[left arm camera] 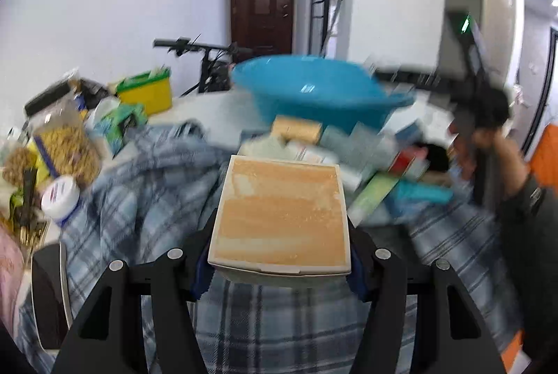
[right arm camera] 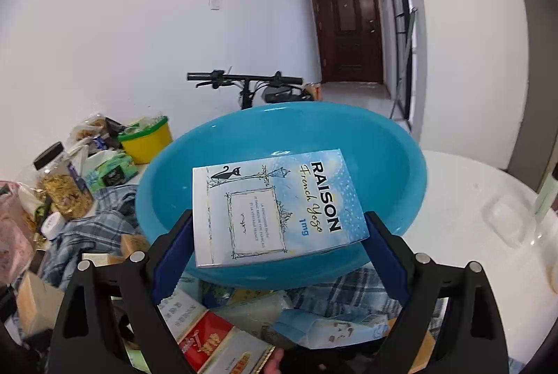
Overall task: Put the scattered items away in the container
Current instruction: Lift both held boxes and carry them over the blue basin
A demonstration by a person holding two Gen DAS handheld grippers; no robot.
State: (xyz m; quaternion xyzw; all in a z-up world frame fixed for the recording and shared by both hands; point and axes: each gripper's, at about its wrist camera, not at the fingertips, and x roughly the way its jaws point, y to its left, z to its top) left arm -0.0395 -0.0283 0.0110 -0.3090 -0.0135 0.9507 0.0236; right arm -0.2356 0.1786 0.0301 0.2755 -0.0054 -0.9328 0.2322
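My left gripper point(left arm camera: 280, 269) is shut on an orange and cream box point(left arm camera: 280, 213), held above the plaid cloth. The blue basin point(left arm camera: 314, 91) sits beyond a pile of small boxes point(left arm camera: 348, 150). My right gripper point(right arm camera: 279, 241) is shut on a pale blue RAISON box point(right arm camera: 275, 206), held over the near rim of the blue basin point(right arm camera: 348, 143). The basin's inside looks empty. The right gripper and the hand on it also show, blurred, in the left wrist view point(left arm camera: 477, 102).
A plaid cloth point(left arm camera: 139, 185) covers the white table point(right arm camera: 460, 234). Jars of dried goods point(left arm camera: 66, 143), a white tub point(left arm camera: 61, 199) and a yellow tub point(left arm camera: 146, 91) stand left. More boxes point(right arm camera: 216, 339) lie below the right gripper. A bicycle point(right arm camera: 251, 88) stands behind.
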